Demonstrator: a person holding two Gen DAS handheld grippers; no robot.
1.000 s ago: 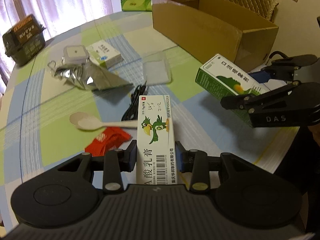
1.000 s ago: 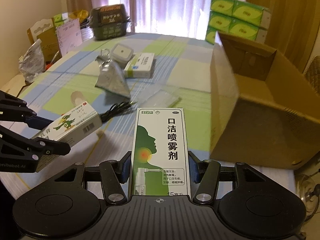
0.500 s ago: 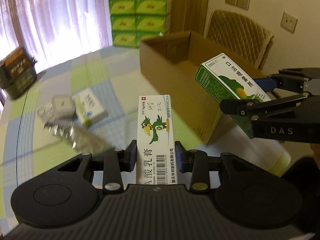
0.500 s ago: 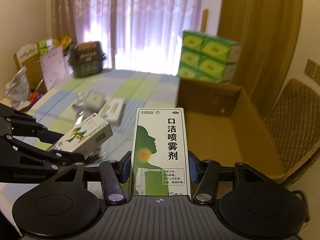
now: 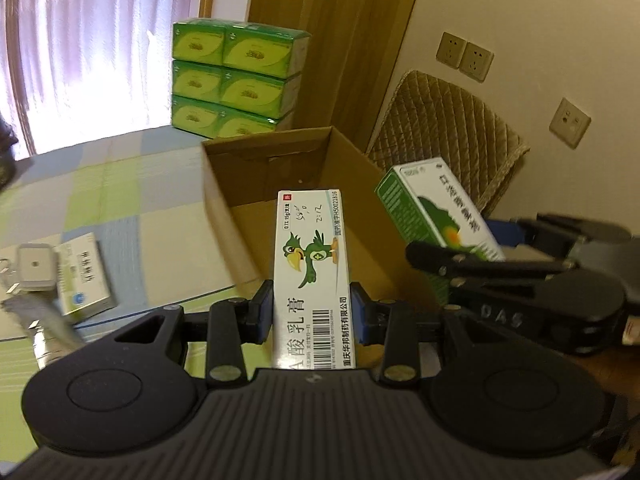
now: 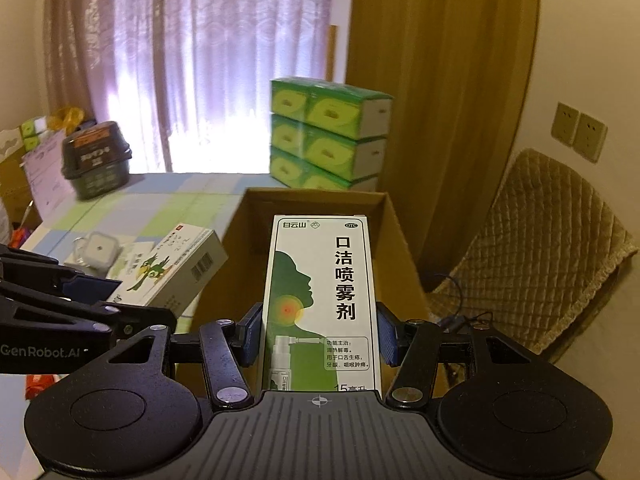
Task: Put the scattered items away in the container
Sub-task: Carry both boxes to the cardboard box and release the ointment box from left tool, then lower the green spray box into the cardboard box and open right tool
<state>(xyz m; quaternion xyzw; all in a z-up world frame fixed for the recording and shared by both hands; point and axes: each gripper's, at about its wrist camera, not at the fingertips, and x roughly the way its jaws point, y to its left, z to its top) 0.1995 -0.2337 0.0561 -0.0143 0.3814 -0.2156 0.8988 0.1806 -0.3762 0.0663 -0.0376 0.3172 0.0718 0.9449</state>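
Note:
My left gripper (image 5: pixel 312 312) is shut on a white ointment box with a green parrot (image 5: pixel 310 264), held above the near end of the open cardboard box (image 5: pixel 248 184). My right gripper (image 6: pixel 318 334) is shut on a green-and-white throat spray box (image 6: pixel 320 300), lifted over the same cardboard box (image 6: pixel 256 248). In the left wrist view the spray box (image 5: pixel 432 212) and the right gripper sit to the right. The right wrist view shows the parrot box (image 6: pixel 176 268) at its left.
On the checked tablecloth lie a white-and-blue medicine box (image 5: pixel 82 276), a small square white case (image 5: pixel 36 270) and a silver foil pouch (image 5: pixel 44 320). A dark basket (image 6: pixel 96 164) stands far left. Green tissue packs (image 5: pixel 236 80) and a quilted chair (image 5: pixel 448 136) sit behind the cardboard box.
Both grippers have risen from the table and moved toward the cardboard box, each carrying its box. They now hang over its open top, and the table items have dropped to the left.

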